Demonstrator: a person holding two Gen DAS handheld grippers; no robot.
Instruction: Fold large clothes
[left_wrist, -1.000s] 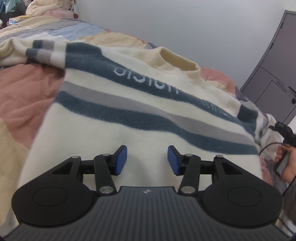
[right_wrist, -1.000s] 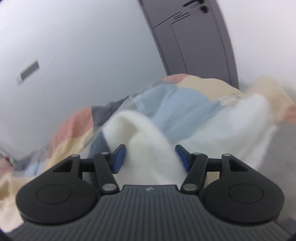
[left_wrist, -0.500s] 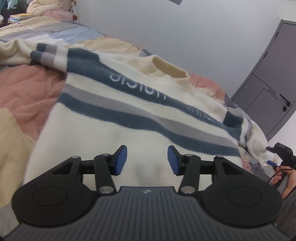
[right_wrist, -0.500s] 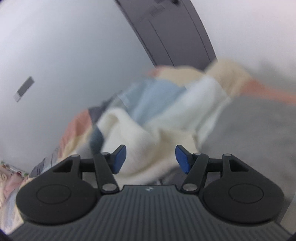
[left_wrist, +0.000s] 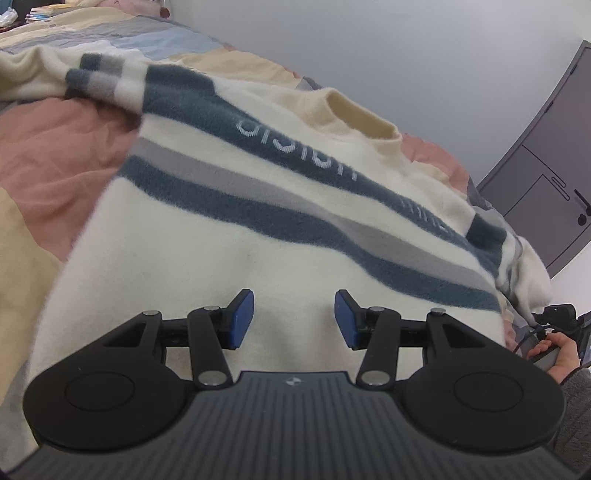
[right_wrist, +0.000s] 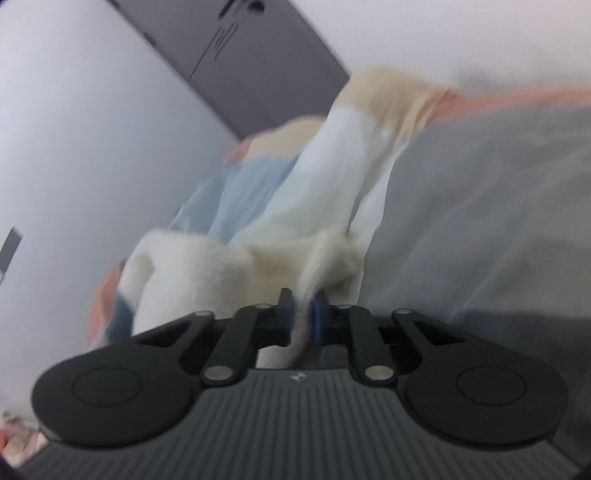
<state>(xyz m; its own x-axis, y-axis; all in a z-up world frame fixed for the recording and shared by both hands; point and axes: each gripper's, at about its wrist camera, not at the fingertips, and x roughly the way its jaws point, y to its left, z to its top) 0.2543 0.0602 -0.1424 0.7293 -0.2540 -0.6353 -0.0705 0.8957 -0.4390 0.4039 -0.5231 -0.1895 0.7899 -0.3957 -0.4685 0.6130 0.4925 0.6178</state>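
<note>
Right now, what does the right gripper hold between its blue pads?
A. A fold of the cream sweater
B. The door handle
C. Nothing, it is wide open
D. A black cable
A: in the right wrist view the right gripper pinches cream fabric of the sweater.

Soft, even indoor light fills both views, with no glare and only faint shadows. The left wrist view is sharp across the striped sweater (left_wrist: 280, 206), though fisheye distortion bends the grey door (left_wrist: 546, 173) and wall at the edges. The right wrist view is heavily motion-blurred: the cream fabric (right_wrist: 236, 266) and bedding smear, perhaps from a fast swing, while the right gripper (right_wrist: 303, 314) looks slightly soft.
</note>
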